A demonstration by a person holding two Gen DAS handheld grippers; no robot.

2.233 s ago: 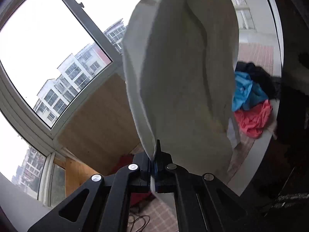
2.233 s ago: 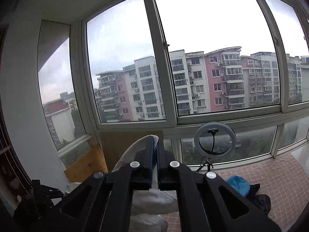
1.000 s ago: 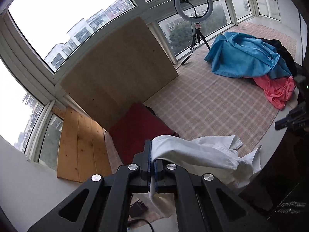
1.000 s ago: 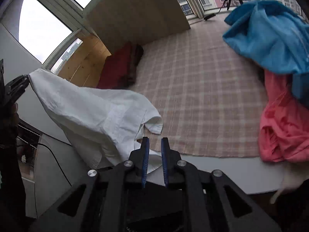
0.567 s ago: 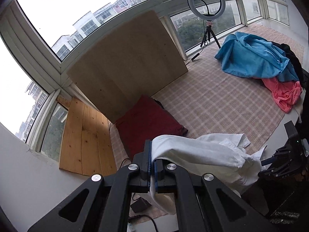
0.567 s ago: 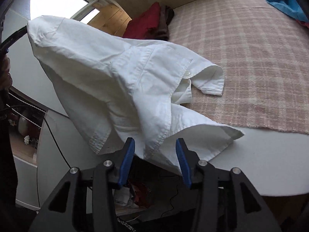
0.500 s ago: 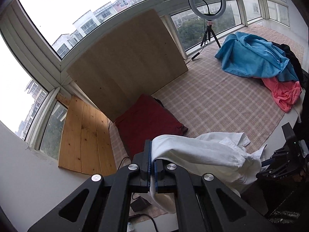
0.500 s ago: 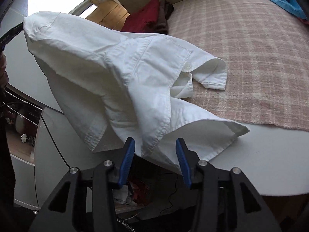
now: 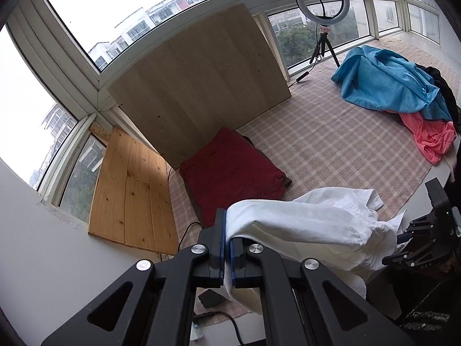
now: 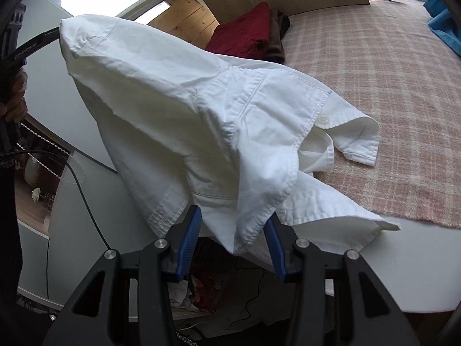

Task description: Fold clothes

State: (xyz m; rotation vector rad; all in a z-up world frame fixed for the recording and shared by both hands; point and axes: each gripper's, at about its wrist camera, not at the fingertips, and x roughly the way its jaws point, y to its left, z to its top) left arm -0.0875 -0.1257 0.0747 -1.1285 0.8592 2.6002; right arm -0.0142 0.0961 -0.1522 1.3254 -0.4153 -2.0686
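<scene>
White shirt (image 10: 207, 121) pinched by left gripper (image 9: 229, 248); right gripper (image 10: 232, 240) spread at hem, lower centre. Risk: catching one layer only.

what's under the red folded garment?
A brown garment shows beneath the red garment, both on the plaid mat. Whether anything lies under the brown one is hidden.

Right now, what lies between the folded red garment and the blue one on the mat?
Only bare plaid mat. The left wrist view shows nothing resting on that stretch between the red garment and the blue garment.
</scene>
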